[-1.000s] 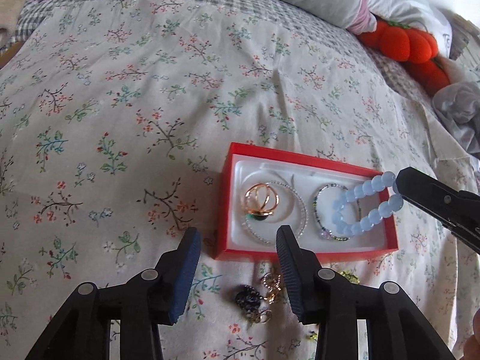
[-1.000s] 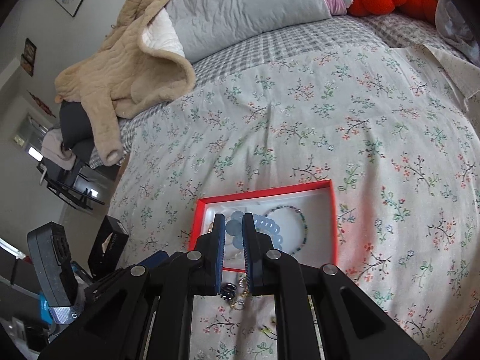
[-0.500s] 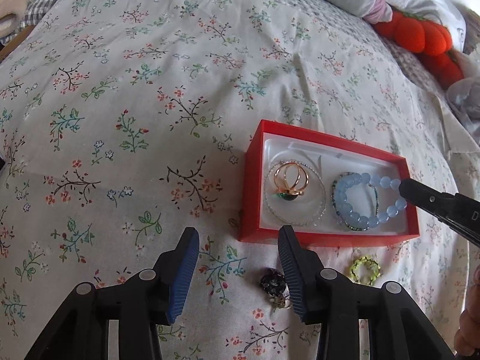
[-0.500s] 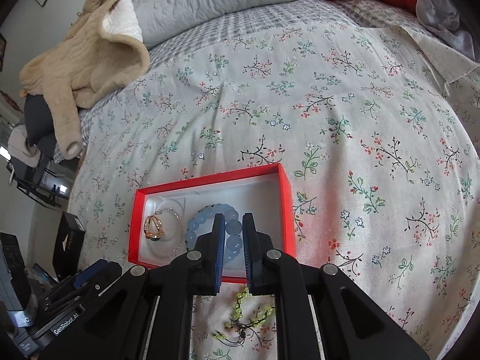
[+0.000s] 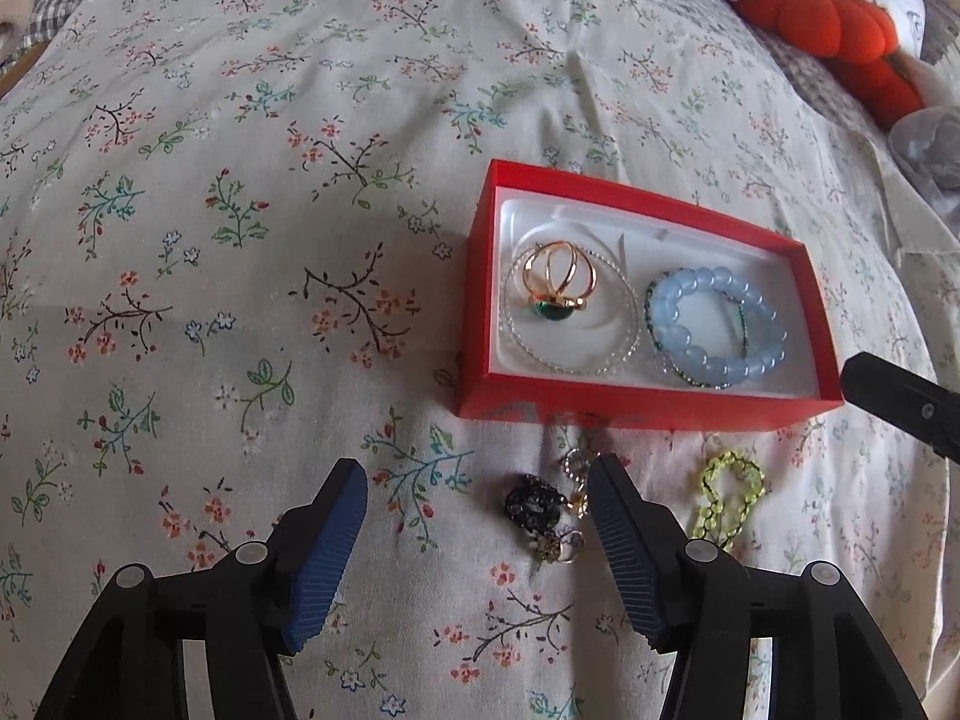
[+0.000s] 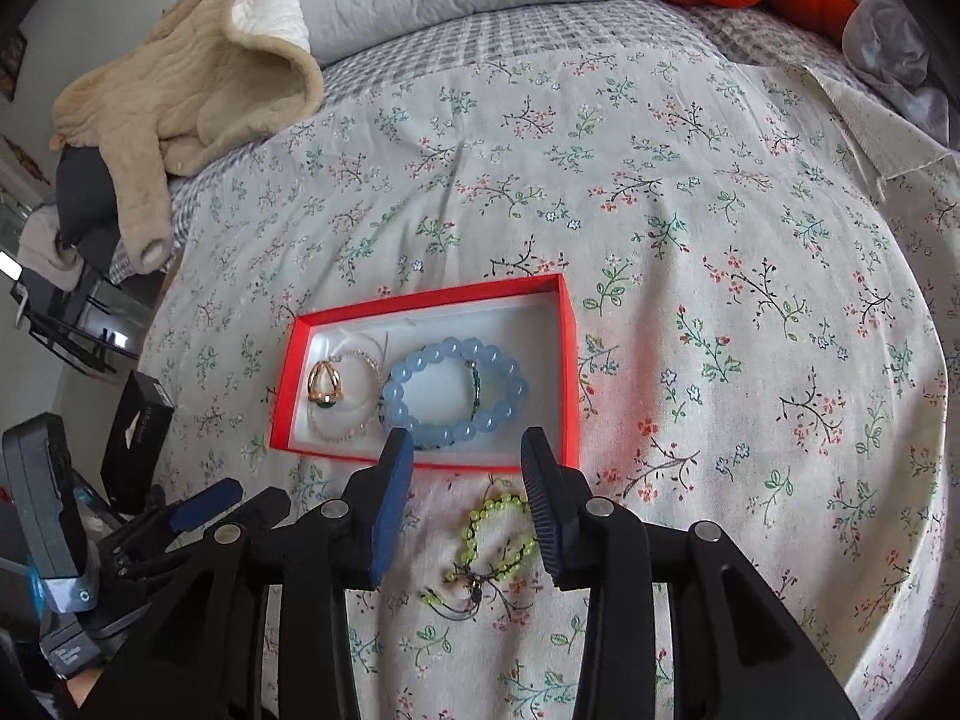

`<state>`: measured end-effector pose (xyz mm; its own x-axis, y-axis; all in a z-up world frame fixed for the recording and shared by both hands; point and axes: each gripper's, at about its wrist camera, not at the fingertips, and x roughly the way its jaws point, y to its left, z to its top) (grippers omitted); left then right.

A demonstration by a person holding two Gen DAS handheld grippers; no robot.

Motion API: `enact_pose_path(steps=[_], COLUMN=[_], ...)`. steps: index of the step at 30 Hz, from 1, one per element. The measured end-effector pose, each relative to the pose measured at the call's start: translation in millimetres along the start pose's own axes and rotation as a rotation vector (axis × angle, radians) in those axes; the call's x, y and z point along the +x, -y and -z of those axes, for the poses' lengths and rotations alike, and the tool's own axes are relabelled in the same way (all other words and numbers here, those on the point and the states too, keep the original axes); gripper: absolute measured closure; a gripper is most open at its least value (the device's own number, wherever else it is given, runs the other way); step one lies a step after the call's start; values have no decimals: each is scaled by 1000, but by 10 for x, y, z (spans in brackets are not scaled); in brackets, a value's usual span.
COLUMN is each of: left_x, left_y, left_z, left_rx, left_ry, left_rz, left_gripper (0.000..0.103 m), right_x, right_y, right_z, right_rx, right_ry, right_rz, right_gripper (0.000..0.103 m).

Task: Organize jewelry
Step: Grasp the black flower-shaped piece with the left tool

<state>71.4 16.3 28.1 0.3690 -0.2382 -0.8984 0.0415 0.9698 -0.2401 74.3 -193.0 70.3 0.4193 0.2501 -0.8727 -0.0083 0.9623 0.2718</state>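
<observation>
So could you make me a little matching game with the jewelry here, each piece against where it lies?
Things:
1. pale blue bead bracelet
2. gold ring with green stone
3. yellow-green bead bracelet
4. dark charm cluster

Places:
A. on the bedspread, between the open left tongs
B. in the red box, right half
C. on the bedspread, between the open right tongs
D. in the red box, left half, inside a clear bead loop

Pairs: 1-B, 2-D, 3-C, 4-A

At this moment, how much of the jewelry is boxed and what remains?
Done: the gold ring, clear bead bracelet and blue bead bracelet lie in the red box. In hand: nothing; right gripper has just been opening, empty. Left: the yellow-green bracelet and dark trinkets on the bedspread.
</observation>
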Motion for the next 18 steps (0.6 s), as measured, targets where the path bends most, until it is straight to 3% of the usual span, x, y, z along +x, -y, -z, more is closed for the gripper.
enact_pose_path(steps=[3,18], left_x=[24,335], left_y=[14,115], left_z=[59,254], left_rx=[-3,19], left_ry=[-13,-11], left_rz=[-8,1], left_gripper=[38,39], right_x=[7,448], right_y=[-50,79], right_z=[121,402], right_rx=[-39,-24], right_ry=[-26,-200], right_rz=[19,117], right_gripper=[47,42])
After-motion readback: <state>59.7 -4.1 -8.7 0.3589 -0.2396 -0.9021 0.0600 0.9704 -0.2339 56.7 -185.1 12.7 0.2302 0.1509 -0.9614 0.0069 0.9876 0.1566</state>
